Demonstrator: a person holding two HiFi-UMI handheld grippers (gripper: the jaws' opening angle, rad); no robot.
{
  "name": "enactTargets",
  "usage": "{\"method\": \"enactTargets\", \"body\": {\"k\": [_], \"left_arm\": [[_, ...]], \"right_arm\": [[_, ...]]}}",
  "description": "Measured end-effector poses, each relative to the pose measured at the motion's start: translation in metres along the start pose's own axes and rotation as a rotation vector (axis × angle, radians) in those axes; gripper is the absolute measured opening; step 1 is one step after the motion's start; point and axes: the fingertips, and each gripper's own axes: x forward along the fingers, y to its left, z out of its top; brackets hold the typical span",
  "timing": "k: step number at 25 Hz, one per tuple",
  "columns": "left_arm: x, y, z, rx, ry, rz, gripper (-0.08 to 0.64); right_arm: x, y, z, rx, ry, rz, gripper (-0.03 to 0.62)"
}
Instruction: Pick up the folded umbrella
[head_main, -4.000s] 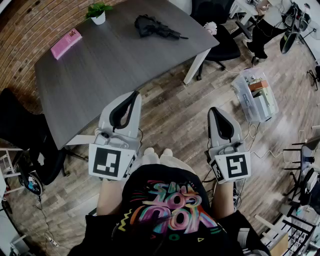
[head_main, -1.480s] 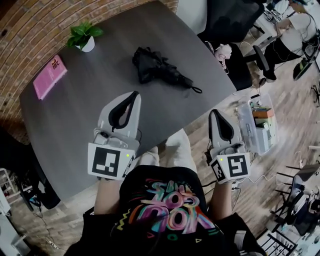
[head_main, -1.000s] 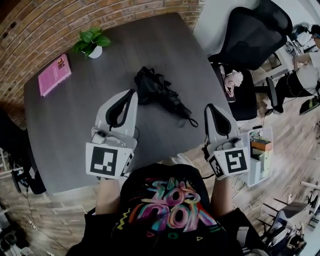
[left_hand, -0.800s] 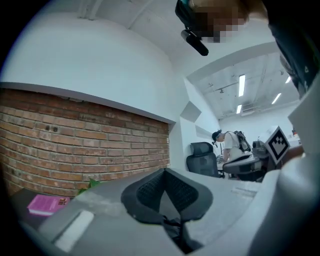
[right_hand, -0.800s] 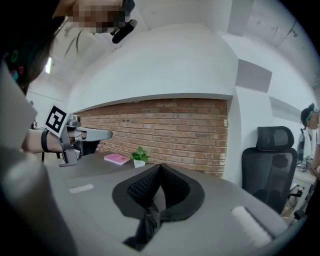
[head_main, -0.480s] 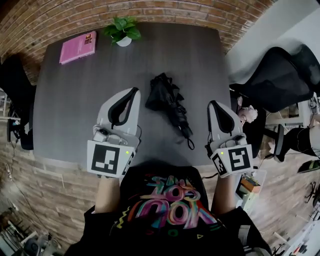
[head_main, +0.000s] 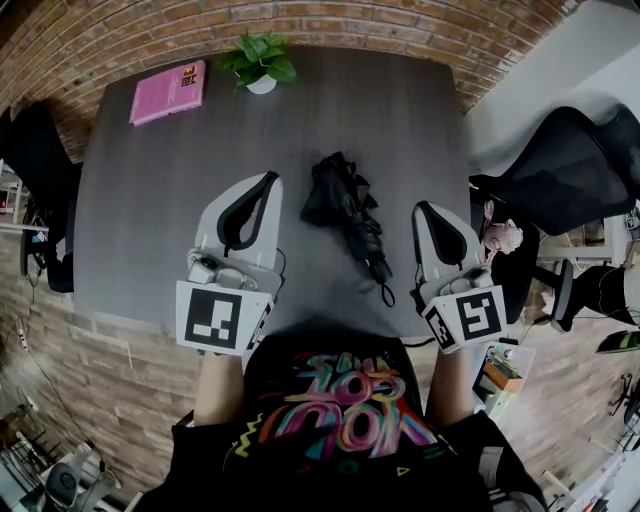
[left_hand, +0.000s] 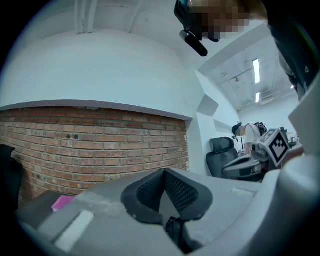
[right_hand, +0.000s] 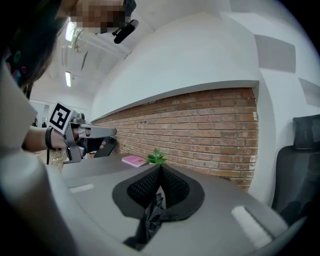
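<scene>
The folded black umbrella (head_main: 345, 205) lies on the dark grey table (head_main: 150, 200), its strap end (head_main: 385, 292) pointing toward the near edge. My left gripper (head_main: 270, 180) is held over the table just left of the umbrella, shut and empty. My right gripper (head_main: 422, 207) is just right of the umbrella, also shut with nothing held. In the right gripper view the tips (right_hand: 160, 165) meet, and the umbrella (right_hand: 151, 217) shows through the gap below them. In the left gripper view the left gripper (left_hand: 163, 171) is shut toward the brick wall.
A pink book (head_main: 168, 92) and a small potted plant (head_main: 260, 62) sit at the table's far edge by the brick wall (head_main: 330, 15). A black office chair (head_main: 570, 170) stands to the right, another dark chair (head_main: 30, 160) to the left. The table's near edge (head_main: 330, 325) is at my body.
The table has swung round and come closer, so the umbrella now lies between the two grippers. Both grippers have stayed shut and empty.
</scene>
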Motion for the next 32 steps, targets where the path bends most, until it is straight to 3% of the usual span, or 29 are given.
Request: {"method": "enactTargets", "body": {"k": [6,13,23,32], "left_arm": [[0.003,0.001,-0.002,-0.011,0.004,-0.001,0.002],[0.004,0.006,-0.015,-0.031,0.028,0.016,0.000],[-0.001,0.018,-0.029,-0.047,0.060,0.056,0.002],[-0.007,0.036,-0.042,-0.061,0.092,0.092,0.002]], "right_arm": [[0.009,0.005,-0.005,-0.022,0.022,0.021,0.000],[0.026,0.011,-0.037,-0.060,0.118,0.073,0.002],[0.052,0.029,-0.091,-0.062,0.268,0.174,0.140],[0.076,0.043,-0.163,-0.048,0.442,0.237,0.241]]}}
